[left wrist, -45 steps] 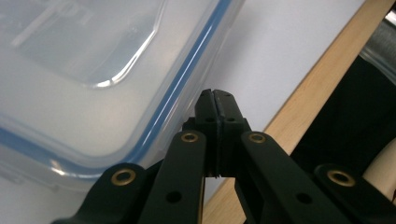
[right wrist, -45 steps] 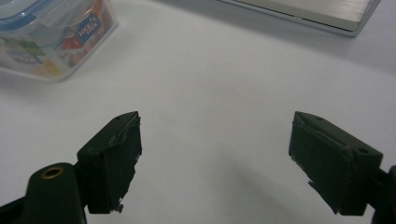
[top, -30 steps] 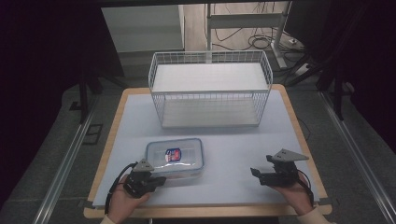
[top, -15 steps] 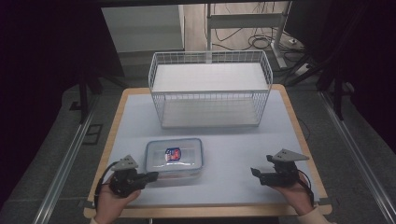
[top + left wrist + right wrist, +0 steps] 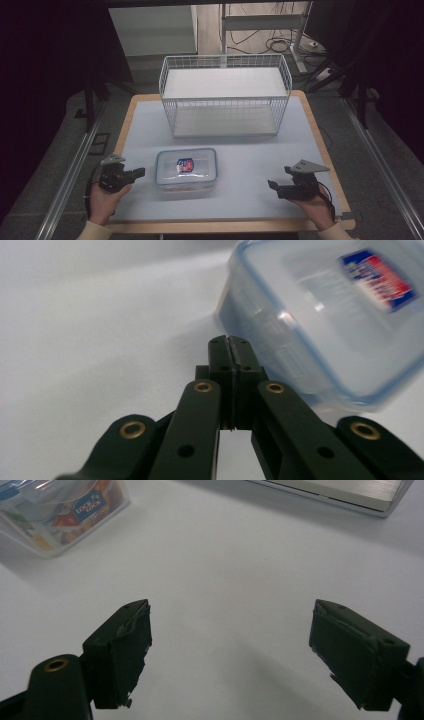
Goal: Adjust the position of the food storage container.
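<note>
Left claw (image 5: 141, 172) has slid away from container (image 5: 186, 169) (tips pressed together); right claw (image 5: 271, 184) spread.

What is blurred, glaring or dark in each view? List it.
High view: table evenly lit, surroundings dark. Left gripper view: the plastic box close and soft, its label smeared, a glint on its side. Right gripper view: box blurred in the corner, faint shadows on the table.

Both grippers black; left gripper (image 5: 141, 172) and right gripper (image 5: 270, 184) each topped by a grey three-cornered plate, black cable trailing. Jaw arms carry brass-ringed rivets and small screw holes. Cream sleeve cuffs at both wrists.
</note>
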The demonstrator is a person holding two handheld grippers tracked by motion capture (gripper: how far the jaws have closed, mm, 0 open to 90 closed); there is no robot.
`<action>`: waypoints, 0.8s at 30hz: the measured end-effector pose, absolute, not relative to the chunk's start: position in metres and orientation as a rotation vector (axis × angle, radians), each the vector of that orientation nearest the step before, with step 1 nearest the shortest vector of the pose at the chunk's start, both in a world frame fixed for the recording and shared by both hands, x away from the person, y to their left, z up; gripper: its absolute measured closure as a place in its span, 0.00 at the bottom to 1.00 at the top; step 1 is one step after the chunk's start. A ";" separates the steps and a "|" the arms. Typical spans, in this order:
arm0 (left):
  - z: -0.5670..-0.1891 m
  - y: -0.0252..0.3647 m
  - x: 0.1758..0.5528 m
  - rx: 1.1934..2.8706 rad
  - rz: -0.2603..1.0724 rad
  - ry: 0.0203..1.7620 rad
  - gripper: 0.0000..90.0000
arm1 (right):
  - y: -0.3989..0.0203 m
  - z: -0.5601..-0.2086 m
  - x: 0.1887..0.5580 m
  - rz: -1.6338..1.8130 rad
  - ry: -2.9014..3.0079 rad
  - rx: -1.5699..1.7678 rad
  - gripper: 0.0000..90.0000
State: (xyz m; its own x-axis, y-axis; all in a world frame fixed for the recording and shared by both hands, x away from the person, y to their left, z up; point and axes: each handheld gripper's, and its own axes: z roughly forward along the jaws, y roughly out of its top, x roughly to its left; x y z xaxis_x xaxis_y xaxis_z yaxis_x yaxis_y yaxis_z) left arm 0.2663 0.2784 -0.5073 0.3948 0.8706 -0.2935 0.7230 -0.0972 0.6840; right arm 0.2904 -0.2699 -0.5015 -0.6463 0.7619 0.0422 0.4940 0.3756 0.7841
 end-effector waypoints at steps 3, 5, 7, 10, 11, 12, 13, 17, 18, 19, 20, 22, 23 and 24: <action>-0.512 0.278 0.271 1.863 0.213 1.377 1.00 | -0.270 -0.501 0.291 1.149 2.312 1.101 0.19; -0.514 0.276 0.274 1.874 0.205 1.375 1.00 | -0.271 -0.501 0.291 1.151 2.309 1.102 0.19; -0.515 0.275 0.277 1.871 0.189 1.372 1.00 | -0.271 -0.502 0.291 1.151 2.309 1.102 0.19; -0.517 0.269 0.282 1.879 0.155 1.358 1.00 | -0.270 -0.501 0.290 1.150 2.311 1.099 0.19; -0.518 0.267 0.283 1.884 0.152 1.354 1.00 | -0.270 -0.501 0.290 1.150 2.310 1.099 0.19; -0.518 0.267 0.283 1.884 0.152 1.354 1.00 | -0.270 -0.501 0.290 1.150 2.309 1.100 0.19; -0.518 0.263 0.284 1.890 0.138 1.342 1.00 | -0.271 -0.501 0.291 1.150 2.309 1.100 0.19; -0.519 0.258 0.287 1.903 0.153 1.351 1.00 | -0.271 -0.501 0.291 1.149 2.308 1.101 0.19; -0.519 0.258 0.287 1.899 0.143 1.353 1.00 | -0.271 -0.501 0.291 1.149 2.309 1.101 0.19; -0.519 0.258 0.287 1.898 0.143 1.353 1.00 | -0.271 -0.501 0.291 1.149 2.310 1.100 0.19; -0.519 0.258 0.287 1.895 0.145 1.354 1.00 | -0.271 -0.502 0.291 1.148 2.310 1.100 0.19; -0.519 0.257 0.287 1.897 0.147 1.351 1.00 | -0.270 -0.502 0.291 1.148 2.311 1.101 0.19; -0.519 0.256 0.287 1.896 0.145 1.348 1.00 | -0.270 -0.502 0.291 1.146 2.311 1.100 0.19; -0.519 0.254 0.287 1.891 0.136 1.348 1.00 | -0.270 -0.502 0.291 1.146 2.312 1.101 0.19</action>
